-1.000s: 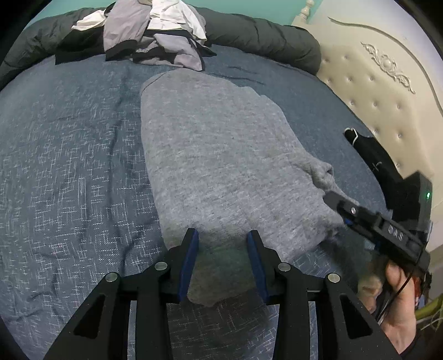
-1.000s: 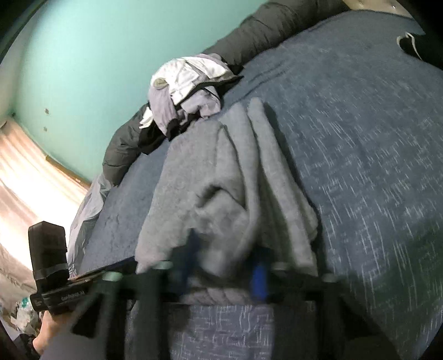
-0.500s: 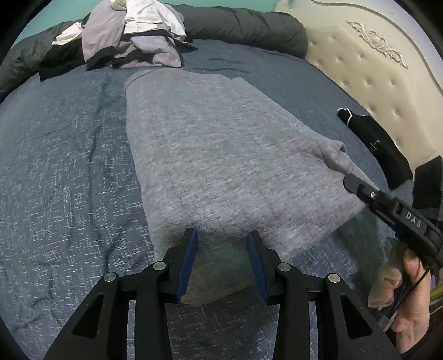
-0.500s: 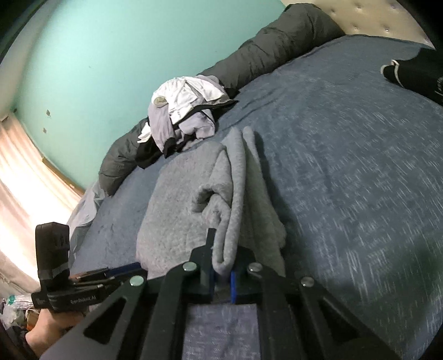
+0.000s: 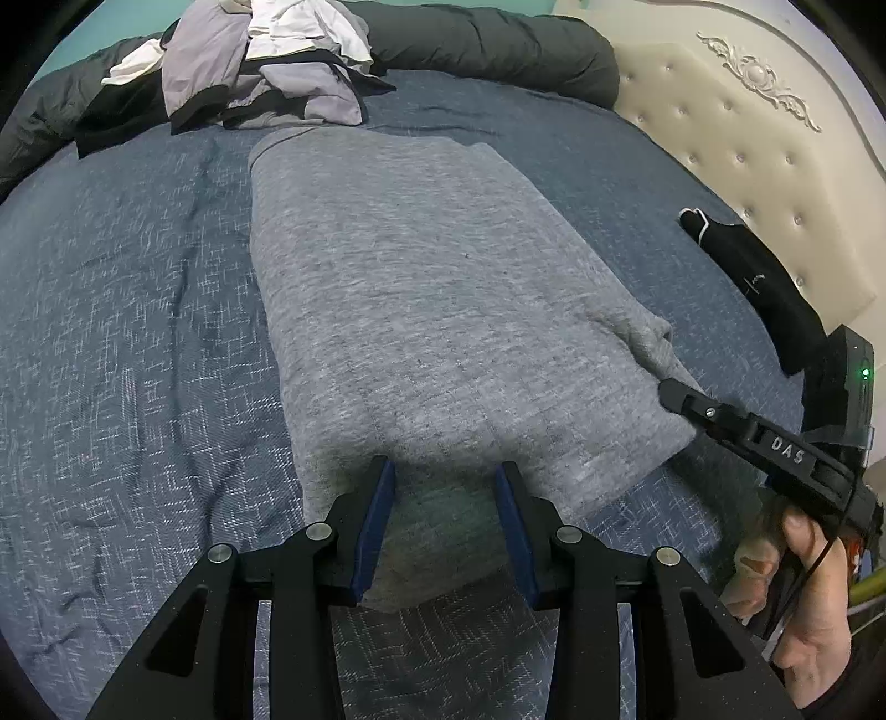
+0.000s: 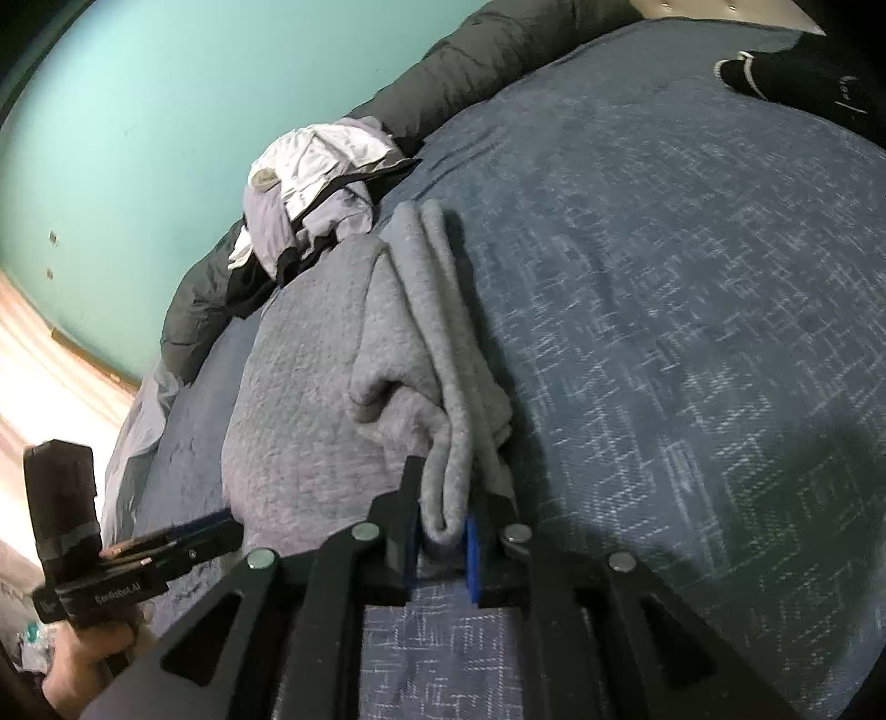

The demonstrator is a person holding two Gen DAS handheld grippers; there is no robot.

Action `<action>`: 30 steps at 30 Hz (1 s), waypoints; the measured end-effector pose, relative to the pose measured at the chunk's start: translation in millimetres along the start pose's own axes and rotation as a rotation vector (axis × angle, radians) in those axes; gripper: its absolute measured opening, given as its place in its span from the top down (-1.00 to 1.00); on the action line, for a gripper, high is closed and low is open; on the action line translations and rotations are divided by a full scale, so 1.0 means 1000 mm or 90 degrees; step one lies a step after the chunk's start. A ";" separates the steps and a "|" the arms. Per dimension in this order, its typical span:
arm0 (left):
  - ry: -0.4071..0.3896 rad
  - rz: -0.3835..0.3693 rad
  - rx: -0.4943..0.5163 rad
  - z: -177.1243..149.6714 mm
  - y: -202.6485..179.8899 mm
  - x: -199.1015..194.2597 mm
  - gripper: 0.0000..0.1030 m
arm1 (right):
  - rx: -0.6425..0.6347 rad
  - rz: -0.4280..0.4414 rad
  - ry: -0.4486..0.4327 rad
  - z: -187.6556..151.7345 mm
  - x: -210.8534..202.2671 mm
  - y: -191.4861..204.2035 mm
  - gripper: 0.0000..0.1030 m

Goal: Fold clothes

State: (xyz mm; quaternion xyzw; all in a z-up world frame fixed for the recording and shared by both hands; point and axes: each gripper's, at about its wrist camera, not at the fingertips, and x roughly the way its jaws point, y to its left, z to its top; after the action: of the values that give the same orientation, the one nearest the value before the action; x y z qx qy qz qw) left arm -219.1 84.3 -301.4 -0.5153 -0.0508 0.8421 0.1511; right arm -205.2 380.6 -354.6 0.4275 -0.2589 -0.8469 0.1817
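Observation:
A grey sweatshirt (image 5: 432,310) lies folded lengthwise on the blue bed cover (image 5: 111,332). My left gripper (image 5: 446,487) hangs over its near edge. The jaws stand apart, the cloth lies between them, and the pads do not squeeze it. At the garment's right corner my right gripper (image 5: 670,390) has a doubled fold in its blue pads. In the right wrist view that fold (image 6: 443,498) runs up from the sweatshirt (image 6: 310,399) into the right gripper (image 6: 451,482), whose jaws are opening. The left gripper (image 6: 221,526) shows at lower left.
A heap of white and lilac clothes (image 5: 260,66) sits at the far side against a dark rolled duvet (image 5: 498,44). A black garment (image 5: 764,288) lies by the cream tufted headboard (image 5: 747,138). A hand (image 5: 803,620) holds the right gripper. Teal wall behind.
The right jaws went from wide around the sweatshirt's corner to pinched on its fold, then eased slightly. The bunched corner has been drawn out flatter to the right. The left gripper stayed put.

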 end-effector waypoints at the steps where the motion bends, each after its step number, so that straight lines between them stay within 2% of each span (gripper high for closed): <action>1: -0.001 0.001 -0.001 0.000 0.000 0.000 0.22 | 0.001 -0.007 -0.012 0.002 -0.005 0.000 0.71; 4: -0.003 0.001 -0.002 0.000 0.000 0.001 0.22 | -0.010 -0.013 -0.047 0.010 -0.019 0.004 0.71; 8: -0.006 0.000 -0.004 0.000 0.001 0.001 0.22 | -0.052 0.027 -0.059 0.015 -0.021 0.020 0.71; 12: -0.009 -0.001 -0.006 -0.001 0.002 0.001 0.22 | -0.086 0.040 -0.021 0.012 -0.001 0.031 0.71; 15: -0.010 -0.008 -0.007 -0.001 0.004 0.000 0.21 | -0.083 0.006 0.014 0.009 0.018 0.026 0.71; 17: -0.011 -0.014 -0.008 -0.001 0.006 0.000 0.21 | -0.072 -0.014 0.019 0.008 0.023 0.020 0.79; 20: -0.014 -0.024 -0.010 -0.001 0.008 0.000 0.20 | -0.073 -0.039 0.013 0.010 0.021 0.017 0.83; 26: -0.019 -0.054 -0.016 -0.002 0.016 -0.007 0.20 | -0.066 -0.041 -0.013 0.012 0.006 0.019 0.83; 30: -0.029 -0.070 -0.018 -0.003 0.022 -0.014 0.19 | -0.054 -0.016 -0.053 0.025 -0.017 0.022 0.76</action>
State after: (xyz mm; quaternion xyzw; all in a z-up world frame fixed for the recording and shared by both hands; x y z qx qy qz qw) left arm -214.8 59.1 -296.6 -0.4946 -0.0946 0.8431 0.1888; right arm -213.7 379.0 -317.9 0.3872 -0.2248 -0.8762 0.1785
